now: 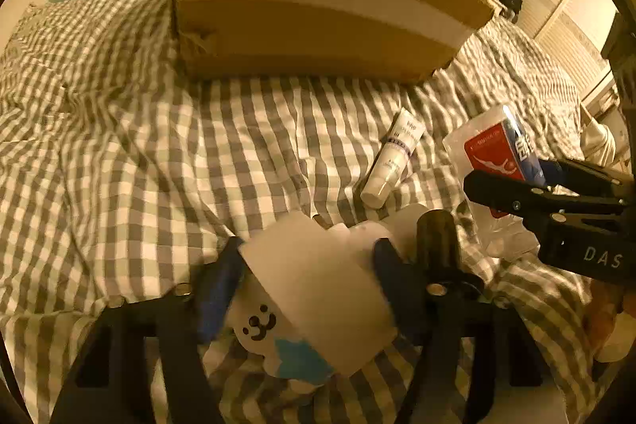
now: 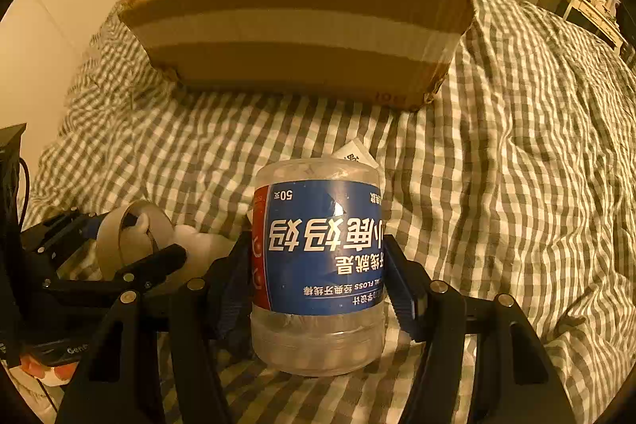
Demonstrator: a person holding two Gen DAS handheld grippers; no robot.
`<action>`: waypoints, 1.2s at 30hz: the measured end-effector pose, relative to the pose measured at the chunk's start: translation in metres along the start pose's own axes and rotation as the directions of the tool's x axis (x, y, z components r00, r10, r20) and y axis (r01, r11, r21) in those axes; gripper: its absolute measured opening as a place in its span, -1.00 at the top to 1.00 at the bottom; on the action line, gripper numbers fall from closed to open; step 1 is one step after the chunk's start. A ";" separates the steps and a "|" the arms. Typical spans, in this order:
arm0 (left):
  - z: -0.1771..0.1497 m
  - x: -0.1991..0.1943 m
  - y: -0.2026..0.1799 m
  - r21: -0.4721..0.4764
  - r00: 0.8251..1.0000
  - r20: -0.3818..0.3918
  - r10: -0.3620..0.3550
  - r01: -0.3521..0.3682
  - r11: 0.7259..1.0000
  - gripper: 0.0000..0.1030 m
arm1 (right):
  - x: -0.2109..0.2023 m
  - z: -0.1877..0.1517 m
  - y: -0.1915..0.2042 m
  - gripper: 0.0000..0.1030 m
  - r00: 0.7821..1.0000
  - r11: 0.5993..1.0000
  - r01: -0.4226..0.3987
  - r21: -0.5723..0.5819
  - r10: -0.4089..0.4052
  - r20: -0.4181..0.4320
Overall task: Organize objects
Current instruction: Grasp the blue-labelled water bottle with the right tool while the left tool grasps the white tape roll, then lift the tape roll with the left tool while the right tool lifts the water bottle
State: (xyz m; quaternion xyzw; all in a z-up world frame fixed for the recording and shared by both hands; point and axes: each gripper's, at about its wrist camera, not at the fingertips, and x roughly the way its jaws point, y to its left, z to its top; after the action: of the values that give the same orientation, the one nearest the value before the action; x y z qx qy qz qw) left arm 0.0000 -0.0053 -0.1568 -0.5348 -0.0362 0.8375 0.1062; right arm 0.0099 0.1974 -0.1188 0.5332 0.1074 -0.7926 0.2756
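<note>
My left gripper [image 1: 310, 285] is shut on a white roll with a cartoon-face wrapper [image 1: 314, 301], low over the checked bedspread. My right gripper [image 2: 318, 273] is shut on a clear plastic floss jar [image 2: 318, 265] with a blue and red label, held upside down. The jar also shows in the left wrist view [image 1: 493, 153], with the right gripper [image 1: 556, 193] to the right of my left one. The left gripper and its white roll show at the left of the right wrist view [image 2: 131, 245]. An open cardboard box [image 2: 302, 26] stands on the bed beyond both grippers.
A white cream tube [image 1: 391, 157] lies on the checked bedspread [image 1: 119, 146] between the grippers and the box [image 1: 318, 10]. A white paper corner [image 2: 353, 153] shows behind the jar. Furniture and a desk stand at the far right of the room.
</note>
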 end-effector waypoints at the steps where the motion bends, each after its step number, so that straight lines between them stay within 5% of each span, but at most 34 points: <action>1: 0.001 -0.005 0.001 -0.010 1.000 0.008 0.007 -0.007 1.000 0.16 | -0.005 0.001 0.000 -0.19 1.000 1.000 0.000 -0.001 0.000 0.008; 4: 0.005 -0.013 0.001 -0.023 0.999 0.025 0.025 -0.025 0.999 0.39 | -0.011 0.000 0.006 -0.19 0.999 1.000 0.003 -0.006 -0.003 0.037; 26: 0.036 -0.089 -0.006 0.023 0.977 0.211 -0.005 0.000 1.000 0.39 | -0.037 -0.003 0.013 -0.19 0.992 1.000 0.000 -0.032 0.004 0.122; 29: 0.040 -0.089 -0.008 0.040 0.975 0.217 -0.048 0.040 0.998 0.27 | -0.037 -0.004 0.014 -0.20 0.993 0.999 -0.001 -0.036 0.005 0.121; 31: 0.040 -0.080 -0.008 0.047 0.977 0.215 -0.004 -0.006 0.999 0.01 | -0.037 -0.004 0.015 -0.20 0.993 0.999 -0.001 -0.039 0.005 0.119; 36: 0.028 -0.041 0.003 0.026 0.991 0.123 0.055 -0.059 0.998 0.01 | -0.036 -0.003 0.015 -0.20 0.994 0.999 -0.009 -0.041 0.014 0.111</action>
State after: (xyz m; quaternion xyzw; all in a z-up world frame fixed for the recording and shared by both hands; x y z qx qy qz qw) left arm -0.0095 -0.0158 -0.1087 -0.4818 -0.0152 0.8718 0.0877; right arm 0.0306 0.1986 -0.0860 0.4829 0.1049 -0.8173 0.2964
